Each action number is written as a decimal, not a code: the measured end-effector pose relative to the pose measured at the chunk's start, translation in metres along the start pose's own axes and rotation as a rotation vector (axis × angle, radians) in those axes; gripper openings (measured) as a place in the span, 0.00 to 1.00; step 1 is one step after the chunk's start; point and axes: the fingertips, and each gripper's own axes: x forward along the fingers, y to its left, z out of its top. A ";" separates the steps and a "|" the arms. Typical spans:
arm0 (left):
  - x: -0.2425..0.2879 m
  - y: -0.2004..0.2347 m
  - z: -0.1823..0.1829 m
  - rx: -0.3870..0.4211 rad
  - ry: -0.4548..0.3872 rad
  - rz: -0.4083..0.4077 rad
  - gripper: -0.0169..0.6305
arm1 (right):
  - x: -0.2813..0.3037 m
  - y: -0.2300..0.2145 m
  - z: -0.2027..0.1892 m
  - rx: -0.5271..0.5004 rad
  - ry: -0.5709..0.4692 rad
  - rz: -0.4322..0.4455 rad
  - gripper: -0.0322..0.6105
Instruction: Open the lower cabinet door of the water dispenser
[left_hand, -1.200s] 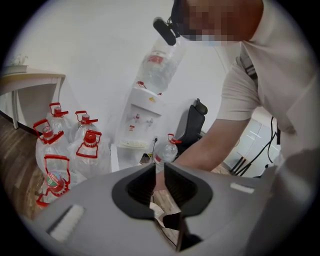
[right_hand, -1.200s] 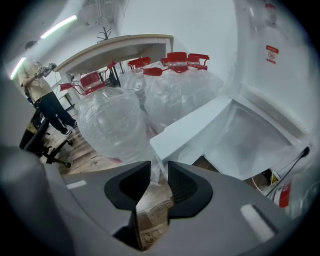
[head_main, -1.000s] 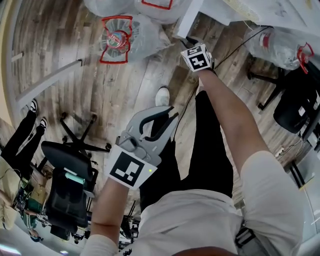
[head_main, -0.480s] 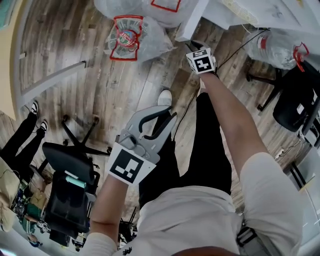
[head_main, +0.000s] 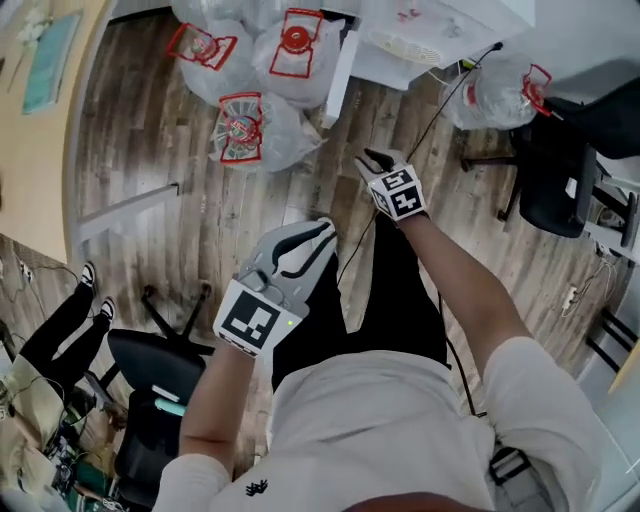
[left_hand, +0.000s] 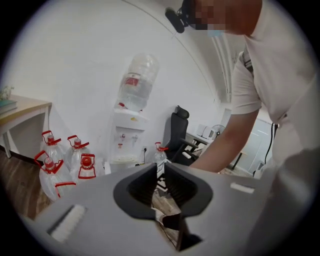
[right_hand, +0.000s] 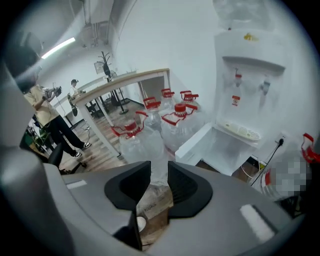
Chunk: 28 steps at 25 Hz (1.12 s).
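Retreat: right claw (right_hand: 159, 176) has lifted back from water dispenser (right_hand: 250, 65), jaws apart, empty. Lower cabinet door (right_hand: 196, 141) stands swung open. Left claw (left_hand: 160, 176) also apart, empty. Task looks done.

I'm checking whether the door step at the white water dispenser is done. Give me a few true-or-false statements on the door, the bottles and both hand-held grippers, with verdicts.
1. The lower cabinet door of the white water dispenser stands open. True.
2. The right hand-held gripper is clamped on that door. False: its jaws stand apart, empty and clear of the door.
3. Clear plastic water bottles with red handles stand on the wooden floor beside the dispenser. True.
4. The dispenser's top is bare. False: a large clear bottle sits upside down on it.
5. The left hand-held gripper holds a bottle. False: nothing is between its jaws.
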 end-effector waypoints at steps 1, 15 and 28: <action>-0.001 -0.005 0.005 0.023 0.002 -0.012 0.11 | -0.023 0.006 0.004 0.009 -0.022 0.005 0.21; -0.023 -0.099 0.053 0.181 0.067 -0.104 0.11 | -0.332 0.101 0.030 0.036 -0.251 -0.012 0.08; -0.016 -0.180 0.076 0.152 0.087 -0.050 0.11 | -0.488 0.109 0.000 0.017 -0.382 -0.048 0.06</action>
